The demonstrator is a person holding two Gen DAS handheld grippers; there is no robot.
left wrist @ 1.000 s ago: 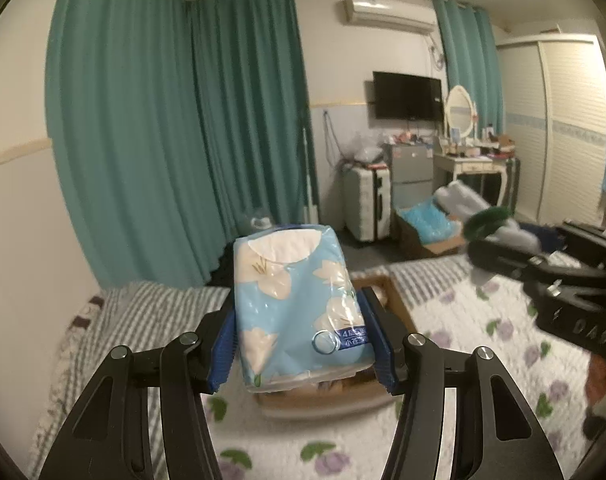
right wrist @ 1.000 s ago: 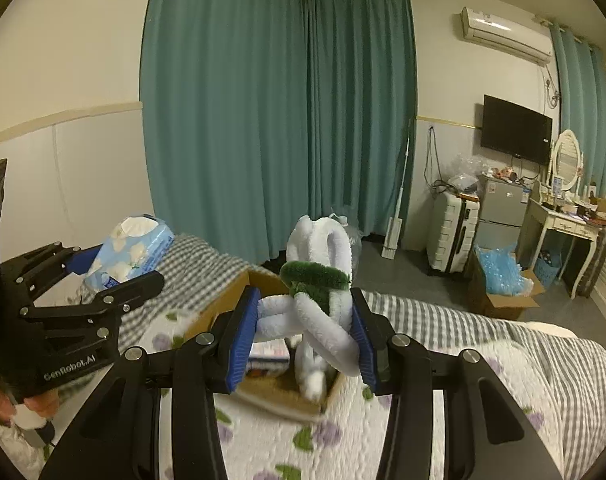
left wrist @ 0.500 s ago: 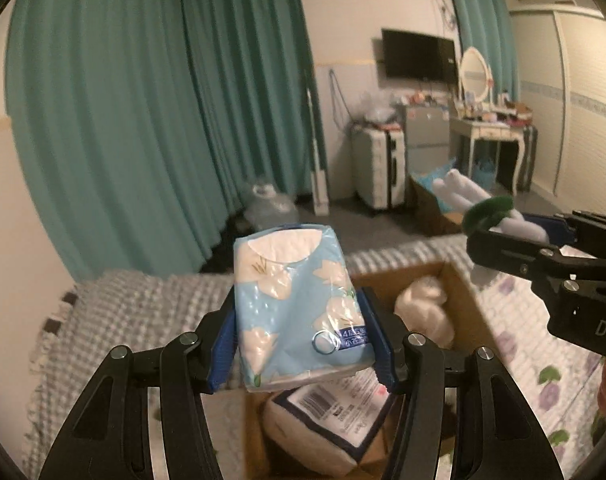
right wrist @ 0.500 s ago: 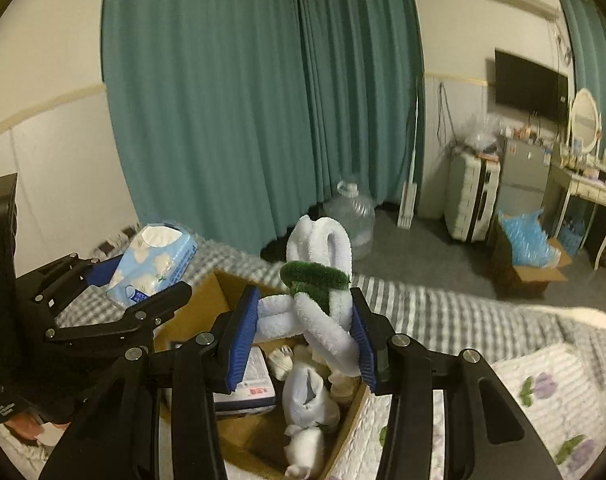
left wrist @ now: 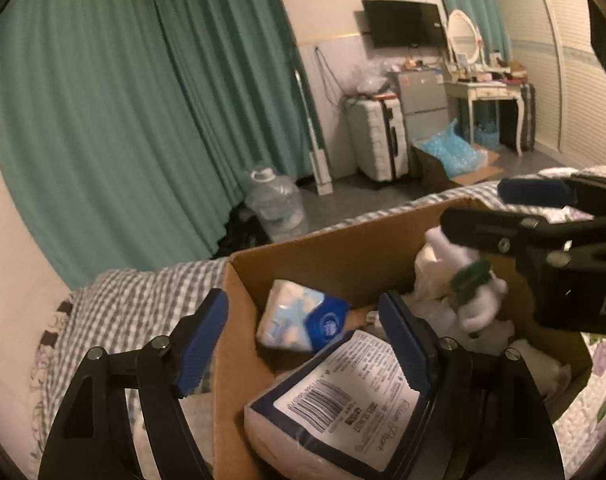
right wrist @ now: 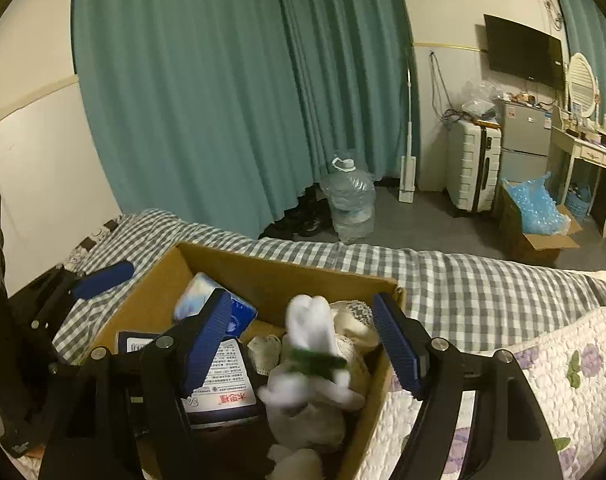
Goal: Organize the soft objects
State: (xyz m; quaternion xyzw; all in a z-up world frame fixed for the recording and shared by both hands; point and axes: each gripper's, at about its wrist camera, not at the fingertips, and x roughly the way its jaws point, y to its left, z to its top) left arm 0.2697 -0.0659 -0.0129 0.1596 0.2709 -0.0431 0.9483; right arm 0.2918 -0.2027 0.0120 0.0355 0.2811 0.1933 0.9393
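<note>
Okay, my left gripper (left wrist: 303, 336) hangs wide and empty at lower left; the tissue pack (left wrist: 301, 318) sits mid-frame in the cardboard box (left wrist: 343, 248). My right gripper (right wrist: 299, 344) gapes too, the blurred white plush toy (right wrist: 313, 360) between its fingers over the box. It could snag a pad or bounce out.

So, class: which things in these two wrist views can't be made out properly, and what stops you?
- White and green plush toy: motion-blurred in both views.
- Cardboard box floor: buried under its contents.
- Navy pack: print too small, partly behind the left gripper.
- Right gripper: jaws wide apart.
</note>
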